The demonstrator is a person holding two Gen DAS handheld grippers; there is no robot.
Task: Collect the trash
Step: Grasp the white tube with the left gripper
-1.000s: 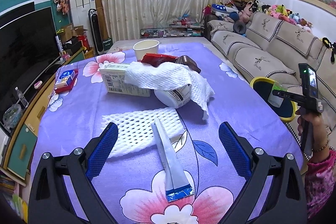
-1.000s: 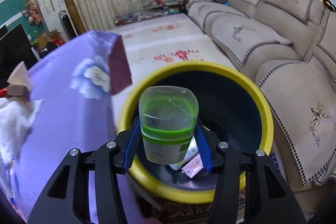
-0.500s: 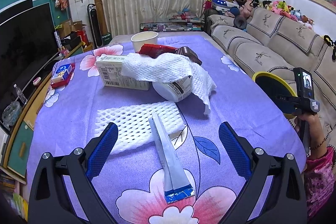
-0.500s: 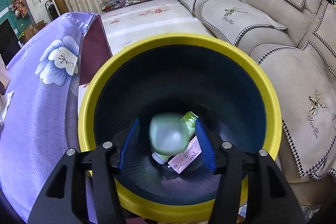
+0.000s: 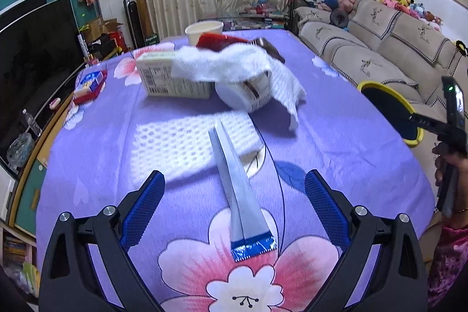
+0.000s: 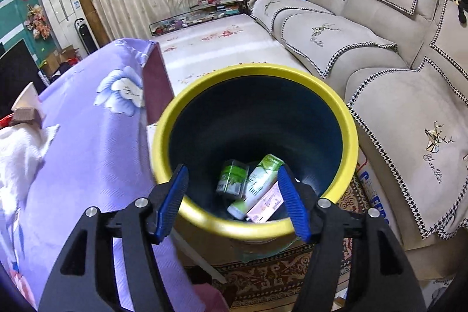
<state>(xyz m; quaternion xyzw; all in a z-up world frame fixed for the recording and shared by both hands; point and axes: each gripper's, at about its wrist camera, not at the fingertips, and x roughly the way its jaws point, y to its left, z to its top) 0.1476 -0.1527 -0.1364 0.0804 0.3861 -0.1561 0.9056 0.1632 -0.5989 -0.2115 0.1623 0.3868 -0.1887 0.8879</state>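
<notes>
Right claw point(image 6: 232, 201): jaws spread wide, holding nothing, poised above the yellow-rimmed bin point(image 6: 348, 119) that stands on the floor between bench and sofa point(image 6: 380, 28); inside the bin lie a green-labelled cup point(image 6: 232, 179), a green-and-white tube point(image 6: 257, 184) and a pink carton point(image 6: 264, 206), touching one another. Left claw point(image 5: 234, 208): jaws wide, empty, over the bench point(image 5: 336, 136) with its purple floral cloth, where a long folded blue-ended wrapper point(image 5: 239, 195) lies between the fingers. Beyond it: white foam netting point(image 5: 175, 142), a cardboard box point(image 5: 172, 78), a tipped paper cup point(image 5: 242, 92) under white netting, a red wrapper point(image 5: 216, 41).
</notes>
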